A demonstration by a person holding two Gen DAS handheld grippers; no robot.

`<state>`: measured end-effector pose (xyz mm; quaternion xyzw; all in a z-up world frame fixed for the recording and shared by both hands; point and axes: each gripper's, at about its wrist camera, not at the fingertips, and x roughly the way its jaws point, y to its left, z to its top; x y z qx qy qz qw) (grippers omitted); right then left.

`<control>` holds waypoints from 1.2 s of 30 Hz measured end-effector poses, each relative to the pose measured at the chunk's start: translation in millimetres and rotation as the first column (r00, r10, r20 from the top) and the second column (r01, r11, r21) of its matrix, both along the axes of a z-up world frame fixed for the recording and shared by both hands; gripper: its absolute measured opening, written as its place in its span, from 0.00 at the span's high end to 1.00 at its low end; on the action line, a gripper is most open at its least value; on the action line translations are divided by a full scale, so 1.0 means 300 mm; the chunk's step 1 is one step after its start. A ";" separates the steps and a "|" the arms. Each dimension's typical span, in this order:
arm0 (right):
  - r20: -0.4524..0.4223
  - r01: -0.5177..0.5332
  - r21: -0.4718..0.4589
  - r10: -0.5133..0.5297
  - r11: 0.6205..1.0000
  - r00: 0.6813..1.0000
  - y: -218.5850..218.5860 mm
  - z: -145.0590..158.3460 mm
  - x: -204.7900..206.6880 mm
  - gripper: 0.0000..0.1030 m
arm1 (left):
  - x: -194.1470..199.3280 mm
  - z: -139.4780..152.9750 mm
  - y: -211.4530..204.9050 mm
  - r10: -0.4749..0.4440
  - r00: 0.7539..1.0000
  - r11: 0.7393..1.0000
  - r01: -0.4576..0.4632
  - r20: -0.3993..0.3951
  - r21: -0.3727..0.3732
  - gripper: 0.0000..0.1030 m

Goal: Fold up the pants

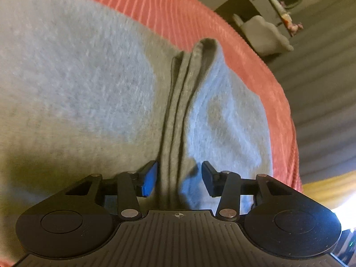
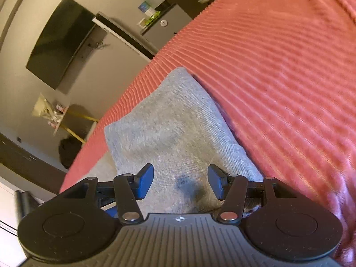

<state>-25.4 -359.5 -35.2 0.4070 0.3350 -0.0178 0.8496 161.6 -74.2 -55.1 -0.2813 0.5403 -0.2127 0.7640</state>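
Grey fleece pants [image 1: 77, 84] lie on a coral ribbed blanket [image 1: 178, 13]. In the left wrist view a raised, layered fold edge [image 1: 178, 111] of the pants runs up between the blue pads of my left gripper [image 1: 179, 178]; the jaws are apart, with the left pad against the fabric. In the right wrist view my right gripper [image 2: 180, 181] is open just above a folded end of the pants [image 2: 175, 122], which lies near the blanket's [image 2: 278, 66] left edge. A ribbed cuff [image 2: 235, 155] shows by the right pad.
The blanket's edge [image 1: 280, 93] drops off to the right in the left wrist view, with grey floor and a light cushion [image 1: 264, 35] beyond. In the right wrist view a dark wall screen [image 2: 60, 40] and shelving [image 2: 160, 22] lie past the blanket's left edge.
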 end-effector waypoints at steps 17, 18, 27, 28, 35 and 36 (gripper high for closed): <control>0.113 0.000 0.230 -0.026 0.973 0.993 -0.068 -0.015 -0.007 0.26 | -0.067 0.211 0.155 -0.011 0.983 0.991 -0.013 0.181 0.131 0.84; 0.103 -0.009 0.218 -0.014 0.976 0.995 -0.061 -0.015 0.004 0.26 | -0.075 0.211 0.182 -0.011 0.981 0.988 -0.020 0.195 0.155 0.83; 0.035 -0.065 0.137 0.061 0.989 0.998 -0.006 -0.018 0.073 0.26 | -0.090 0.167 0.287 0.077 0.977 0.964 -0.124 0.197 0.237 0.61; 0.038 -0.073 0.126 0.069 0.989 0.997 0.000 -0.013 0.077 0.26 | -0.069 0.167 0.278 0.086 0.975 0.963 -0.134 0.204 0.234 0.52; 0.022 -0.055 0.091 0.053 0.994 0.998 0.003 -0.016 0.063 0.44 | 0.038 0.138 0.181 0.086 0.977 0.946 -0.142 0.196 0.293 0.63; 0.024 -0.054 0.073 0.052 0.996 0.998 0.006 -0.012 0.061 0.48 | 0.046 0.145 0.169 0.075 0.977 0.940 -0.136 0.200 0.311 0.70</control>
